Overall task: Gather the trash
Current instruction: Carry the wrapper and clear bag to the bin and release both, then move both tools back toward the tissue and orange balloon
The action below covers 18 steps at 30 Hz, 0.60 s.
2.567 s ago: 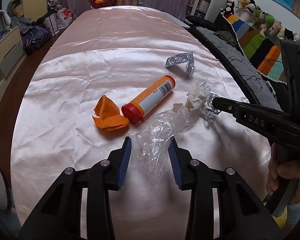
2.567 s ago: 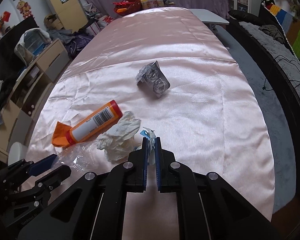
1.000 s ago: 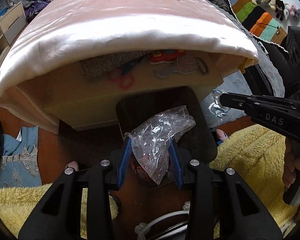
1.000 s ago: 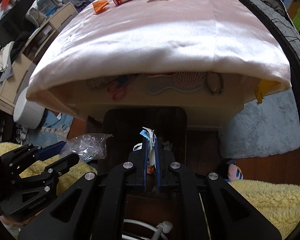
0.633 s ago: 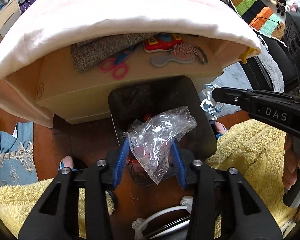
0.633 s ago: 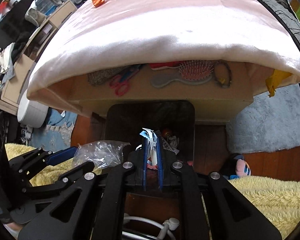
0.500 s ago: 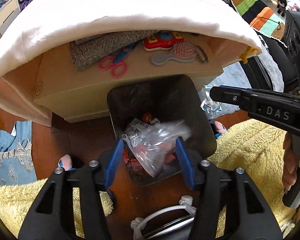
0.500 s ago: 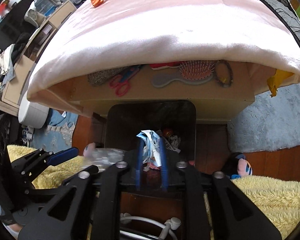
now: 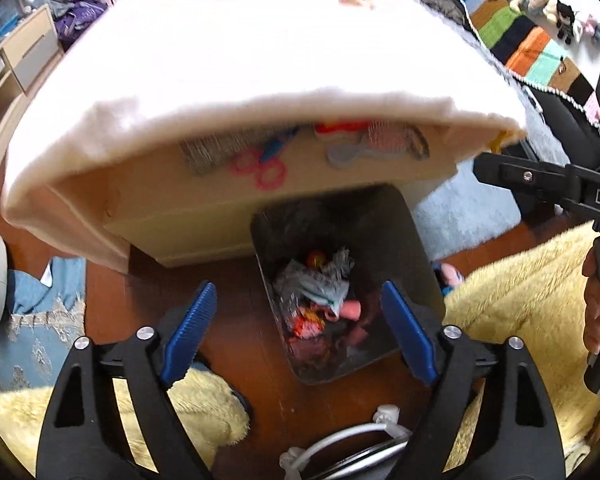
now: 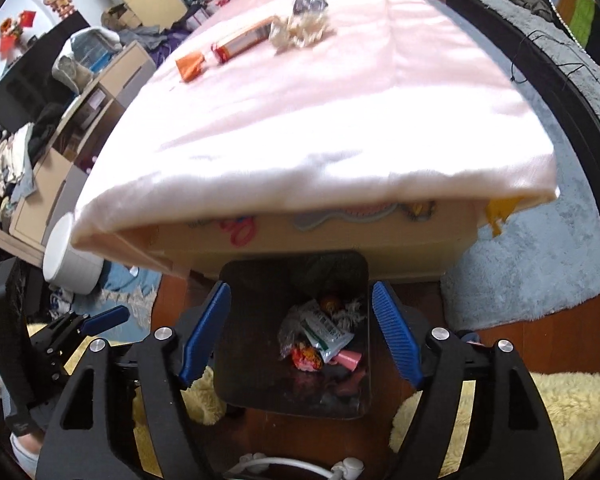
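Both the left tool (image 9: 296, 326) and right tool (image 10: 300, 332), just opened wide and empty, hang over the bin (image 10: 236, 280) beside the table edge (image 10: 300, 184).

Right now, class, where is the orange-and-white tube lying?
In the right wrist view the orange-and-white tube lies at the far end of the pink-covered table, between the orange wrapper on its left and the crumpled tissue on its right.
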{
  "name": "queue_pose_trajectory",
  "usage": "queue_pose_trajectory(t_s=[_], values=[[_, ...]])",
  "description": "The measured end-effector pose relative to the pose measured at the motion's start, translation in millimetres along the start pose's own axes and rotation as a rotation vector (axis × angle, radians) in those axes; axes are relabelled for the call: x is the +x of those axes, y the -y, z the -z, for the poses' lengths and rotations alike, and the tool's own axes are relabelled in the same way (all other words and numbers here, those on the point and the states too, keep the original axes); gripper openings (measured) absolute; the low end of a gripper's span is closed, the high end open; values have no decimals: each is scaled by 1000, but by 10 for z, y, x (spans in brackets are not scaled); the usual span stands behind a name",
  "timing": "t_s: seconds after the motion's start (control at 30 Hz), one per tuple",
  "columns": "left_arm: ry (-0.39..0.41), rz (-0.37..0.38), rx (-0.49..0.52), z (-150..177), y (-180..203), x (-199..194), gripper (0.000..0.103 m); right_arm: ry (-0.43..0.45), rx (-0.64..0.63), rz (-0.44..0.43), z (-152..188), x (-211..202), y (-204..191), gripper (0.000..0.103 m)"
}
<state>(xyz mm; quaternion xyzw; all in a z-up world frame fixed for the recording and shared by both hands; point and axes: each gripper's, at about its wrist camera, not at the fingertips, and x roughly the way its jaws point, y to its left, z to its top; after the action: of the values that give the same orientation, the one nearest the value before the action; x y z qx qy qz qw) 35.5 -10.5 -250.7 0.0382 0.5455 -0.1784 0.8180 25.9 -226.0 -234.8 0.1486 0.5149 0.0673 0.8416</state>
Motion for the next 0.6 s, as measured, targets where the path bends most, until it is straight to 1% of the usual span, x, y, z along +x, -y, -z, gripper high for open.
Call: queue_pose_trajectory(t_s=[0.13, 0.3, 0.37, 0.47, 0.6], values=[[61, 2, -26, -218, -146, -201, 83, 48, -1, 16, -219, -118, 34, 76], [140, -43, -64, -635, -372, -367, 85, 107, 10, 37, -608, -186, 48, 76], [162, -58, -80, -802, -457, -368, 89, 130, 19, 43, -796, -170, 61, 77], [176, -79, -109, -1046, -585, -317, 89, 155, 48, 51, -1047, -83, 102, 77], [181, -104, -137, -1361, -744, -180, 89, 151, 69, 45, -1354, 122, 104, 77]])
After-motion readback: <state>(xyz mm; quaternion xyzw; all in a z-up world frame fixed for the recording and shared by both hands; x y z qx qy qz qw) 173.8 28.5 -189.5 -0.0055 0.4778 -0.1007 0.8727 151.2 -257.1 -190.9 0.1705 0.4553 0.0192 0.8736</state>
